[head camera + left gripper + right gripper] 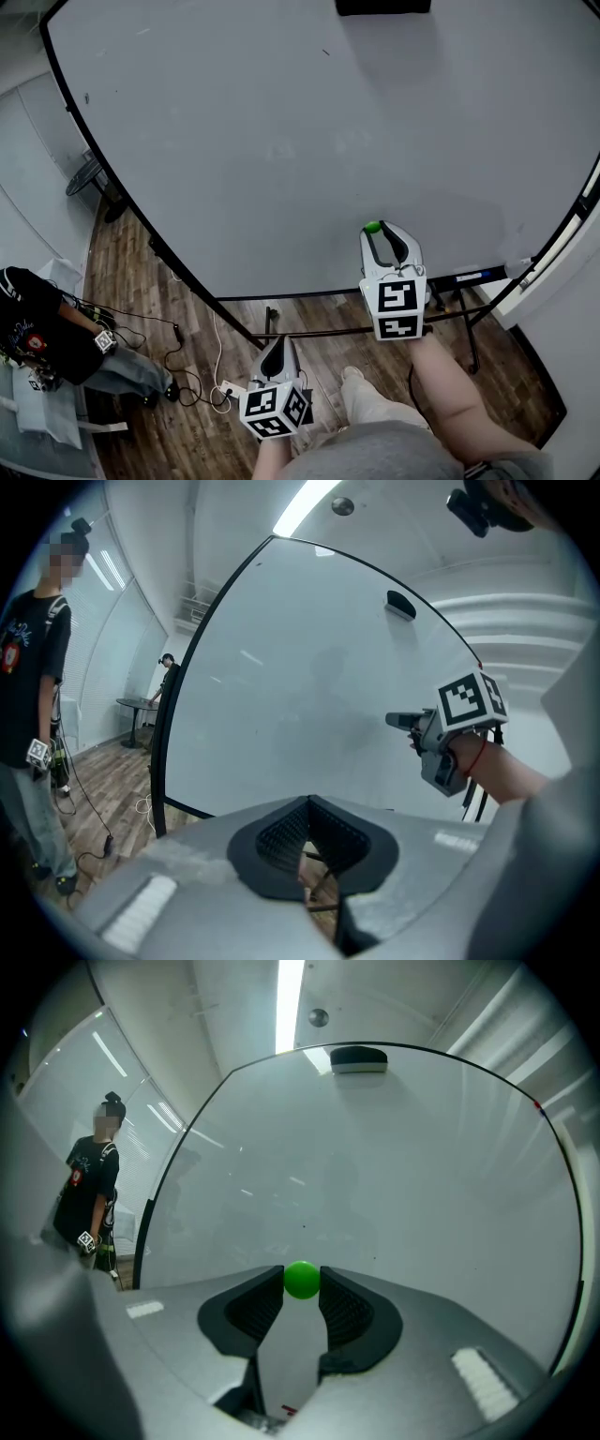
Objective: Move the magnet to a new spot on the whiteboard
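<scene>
Right gripper view: round green magnet (pixel 302 1279) pinched at the very tips of the right gripper (pixel 302 1286), 1 ribbed pad pressed on each side of it, 2 in all. Directly behind it, the whiteboard (pixel 403 1166), pale, bare but for a few tiny specks, edged in black. Whether touching the whiteboard or just off its face, impossible to tell. Dark oblong block (pixel 358 1057) at the whiteboard's top edge, well apart from the magnet.

Head view: same grasp low on the whiteboard, toward its right side, near the bottom edge. Left gripper (pixel 275 345) held back from the whiteboard, below its bottom edge, over the wooden floor (pixel 141 272).

Left gripper view: jaws clenched together, tips meeting, nothing between them, aimed toward the whiteboard's lower part. Off the whiteboard's left edge, 1 person (pixel 33 686) standing in a black shirt, cables trailing on the floor nearby.
</scene>
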Demonstrator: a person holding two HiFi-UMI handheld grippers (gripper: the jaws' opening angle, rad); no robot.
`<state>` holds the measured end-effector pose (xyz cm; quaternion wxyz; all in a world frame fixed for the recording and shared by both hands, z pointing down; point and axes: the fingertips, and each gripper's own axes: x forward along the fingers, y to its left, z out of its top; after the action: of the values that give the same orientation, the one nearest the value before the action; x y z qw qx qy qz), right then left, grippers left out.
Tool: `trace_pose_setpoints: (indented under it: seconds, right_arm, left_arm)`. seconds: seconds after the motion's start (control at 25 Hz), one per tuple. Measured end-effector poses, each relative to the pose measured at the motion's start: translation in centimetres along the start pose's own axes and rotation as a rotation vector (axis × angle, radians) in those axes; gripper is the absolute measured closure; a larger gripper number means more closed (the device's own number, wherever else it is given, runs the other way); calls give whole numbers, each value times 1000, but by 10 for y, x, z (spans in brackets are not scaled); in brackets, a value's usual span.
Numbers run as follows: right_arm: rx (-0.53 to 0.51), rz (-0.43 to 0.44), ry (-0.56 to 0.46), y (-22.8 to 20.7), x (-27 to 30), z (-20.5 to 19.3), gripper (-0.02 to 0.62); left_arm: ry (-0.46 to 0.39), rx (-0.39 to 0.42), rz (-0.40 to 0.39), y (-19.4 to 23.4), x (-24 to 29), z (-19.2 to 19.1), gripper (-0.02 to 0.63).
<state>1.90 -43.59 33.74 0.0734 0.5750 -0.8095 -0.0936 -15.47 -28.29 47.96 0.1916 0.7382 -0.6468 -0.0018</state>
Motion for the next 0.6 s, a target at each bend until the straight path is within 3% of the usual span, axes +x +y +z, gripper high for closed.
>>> trace_pose_setpoints:
  seconds: [0.6]
  right_arm:
    - [10, 32, 19, 21, -84, -14, 476]
  left_arm:
    - [3, 33, -11, -16, -57, -14, 601]
